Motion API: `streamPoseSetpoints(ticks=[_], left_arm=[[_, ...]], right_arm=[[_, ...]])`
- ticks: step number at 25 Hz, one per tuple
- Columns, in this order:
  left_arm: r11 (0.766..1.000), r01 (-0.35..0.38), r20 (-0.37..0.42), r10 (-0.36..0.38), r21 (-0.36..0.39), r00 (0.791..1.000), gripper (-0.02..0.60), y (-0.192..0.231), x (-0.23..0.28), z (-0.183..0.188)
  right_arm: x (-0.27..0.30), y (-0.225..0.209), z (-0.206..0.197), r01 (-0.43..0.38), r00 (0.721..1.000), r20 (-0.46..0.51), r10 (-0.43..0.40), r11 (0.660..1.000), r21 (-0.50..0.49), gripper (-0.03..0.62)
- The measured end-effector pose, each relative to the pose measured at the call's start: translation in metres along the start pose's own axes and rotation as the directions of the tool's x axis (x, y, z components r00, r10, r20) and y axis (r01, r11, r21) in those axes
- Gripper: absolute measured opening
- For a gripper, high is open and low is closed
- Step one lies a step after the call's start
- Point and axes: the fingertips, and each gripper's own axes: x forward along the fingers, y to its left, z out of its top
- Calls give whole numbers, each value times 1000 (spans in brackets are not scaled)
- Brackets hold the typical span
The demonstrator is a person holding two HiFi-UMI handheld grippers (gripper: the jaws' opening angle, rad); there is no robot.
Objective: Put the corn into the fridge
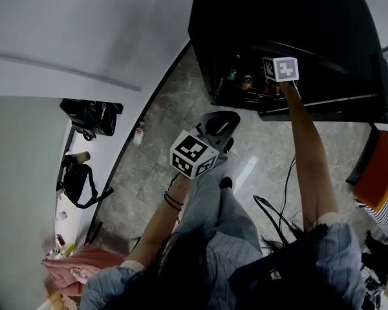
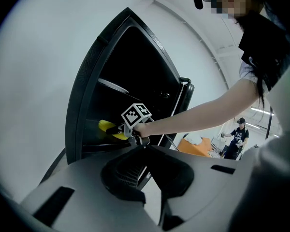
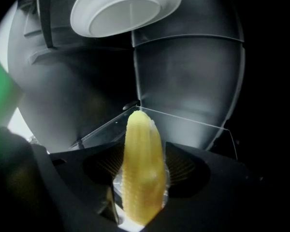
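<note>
Right now your right hand-held gripper (image 3: pixel 144 178) has the corn (image 3: pixel 141 153) clamped between its jaws, gripped at the cob's thick end. The ridged pads press on both sides. The cob's long axis runs straight ahead along the jaws, with the tapered tip leading into the dark interior of the fridge (image 1: pixel 278 11). In the right gripper view that tip lines up with the front corner of a clear shelf (image 3: pixel 183 121), and a white plate (image 3: pixel 123 8) sits on a higher level above it. The back wall lies beyond. I cannot tell whether the cob is already over the shelf or just short of its edge, and your next move turns on that. My judgement is that you should carry the corn forward along its own axis until its whole length is past the edge. Then lower it so it lies flat before you let the jaws part, since a cob set down on its rounded side may roll. Your left hand-held gripper (image 2: pixel 146 151) has its jaws together with nothing between them. It is held back over the floor (image 1: pixel 258 147) near your legs, well apart from the opening. From there it looks toward the open door (image 2: pixel 182 98) and the yellow cob. The right arm is plainly nearer, so placing the corn is its job.
</note>
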Motion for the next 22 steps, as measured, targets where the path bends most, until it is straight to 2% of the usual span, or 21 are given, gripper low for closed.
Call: streamPoseSetpoints(ticks=[4, 8, 16, 22], left_arm=[[1000, -8, 12, 8, -9, 1000, 8, 1, -5, 5], [1000, -12, 20, 12, -16, 1000, 8, 1, -9, 10], [997, -57, 38, 59, -43, 998, 8, 15, -24, 18], [999, -34, 36, 35, -41, 999, 8, 5, -37, 26]], right_arm=[[-2, 3, -6, -15, 1000, -23, 16, 999, 37, 273], [-14, 5, -3, -9, 1000, -17, 10, 999, 31, 276], [-48, 4, 18, 43, 996, 80, -41, 999, -25, 275], [-82, 13, 22, 46, 991, 127, -46, 999, -3, 275]])
